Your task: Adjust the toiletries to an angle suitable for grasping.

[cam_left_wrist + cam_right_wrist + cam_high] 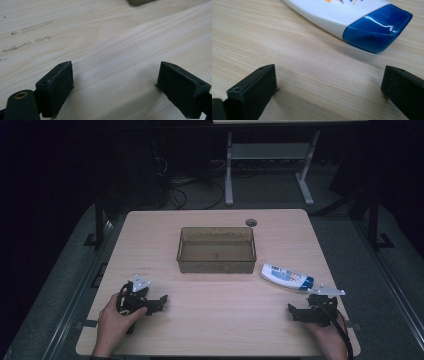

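Note:
A white bottle [283,276] with a blue cap [306,282] lies on its side on the wooden table [215,320], right of a brown see-through bin [216,250]. My right gripper [293,313] rests on the table just in front of the cap, held by a hand, its jaws pointing left. In the right gripper view its jaws [329,75] stand wide apart over bare wood, with the bottle [337,13] and cap [377,30] lying just beyond them. My left gripper [157,304] rests at the front left, open, over bare wood [115,75].
The bin is empty and stands mid-table; one of its corners [141,2] shows at the top of the left gripper view. A round cable hole [251,222] lies near the far edge. Desk legs and cables stand on the dark floor beyond.

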Action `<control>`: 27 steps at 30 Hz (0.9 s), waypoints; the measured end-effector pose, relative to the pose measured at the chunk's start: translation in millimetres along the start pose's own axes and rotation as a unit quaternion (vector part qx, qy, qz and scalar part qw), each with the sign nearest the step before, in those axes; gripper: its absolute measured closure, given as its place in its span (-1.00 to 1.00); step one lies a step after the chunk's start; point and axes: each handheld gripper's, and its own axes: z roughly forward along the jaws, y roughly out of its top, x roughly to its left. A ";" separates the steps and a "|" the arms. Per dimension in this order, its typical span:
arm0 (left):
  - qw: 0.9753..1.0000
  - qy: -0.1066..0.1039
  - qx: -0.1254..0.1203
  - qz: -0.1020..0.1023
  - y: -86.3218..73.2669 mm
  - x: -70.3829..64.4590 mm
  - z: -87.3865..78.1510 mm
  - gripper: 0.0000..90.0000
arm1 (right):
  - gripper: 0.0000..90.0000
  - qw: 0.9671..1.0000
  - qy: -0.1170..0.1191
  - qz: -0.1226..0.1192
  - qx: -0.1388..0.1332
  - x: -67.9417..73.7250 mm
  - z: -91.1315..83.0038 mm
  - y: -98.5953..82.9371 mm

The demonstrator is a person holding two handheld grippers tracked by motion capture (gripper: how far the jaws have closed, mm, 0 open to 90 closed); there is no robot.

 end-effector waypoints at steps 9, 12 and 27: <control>1.000 -0.004 0.000 0.002 0.8 1.1 0.9 -0.73 | -0.69 1.000 0.005 0.010 0.015 -4.4 -11.3 1.3; 1.000 -0.004 -0.001 0.001 0.7 1.3 0.9 -0.73 | -0.63 1.000 0.008 0.010 0.009 -8.0 -17.6 5.4; 1.000 -0.004 0.000 0.002 0.7 1.2 0.8 -0.73 | 0.11 0.998 0.061 -0.001 -0.029 -32.6 -39.1 26.0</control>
